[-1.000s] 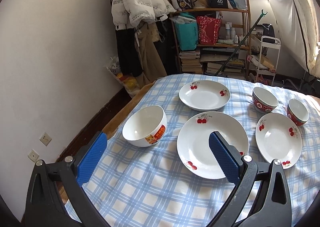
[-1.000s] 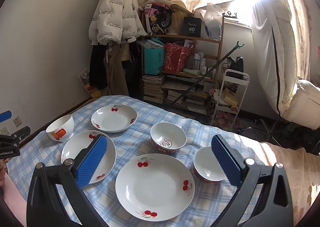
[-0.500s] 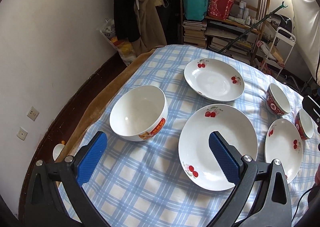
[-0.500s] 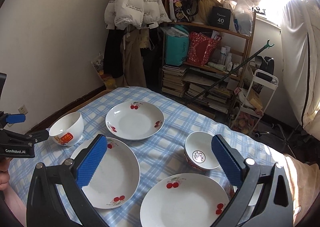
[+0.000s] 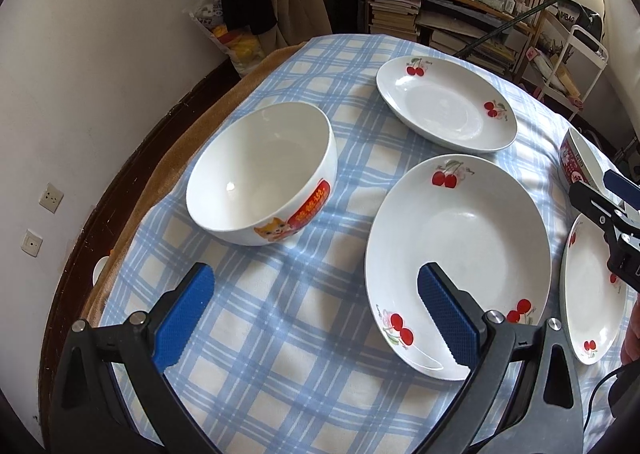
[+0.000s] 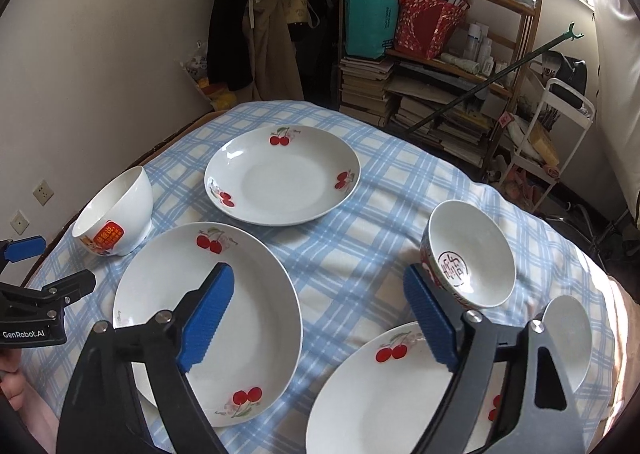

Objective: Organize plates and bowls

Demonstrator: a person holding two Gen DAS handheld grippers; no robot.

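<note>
- Left wrist view: my left claw (image 5: 316,318) is spread wide and empty above the blue-checked cloth of the desk (image 5: 280,374), between the plain white ceramic bowl with a red label (image 5: 262,174) and the large white cherry-print plate (image 5: 460,258).
- Right wrist view: my right claw (image 6: 320,318) is empty too; its jaws have just been closing a little, with nothing between them, near the small red-patterned bowl (image 6: 472,254).
- I judge this the approach step; nothing is stacked yet.
- Next I must settle on one dish and straddle its rim.
</note>
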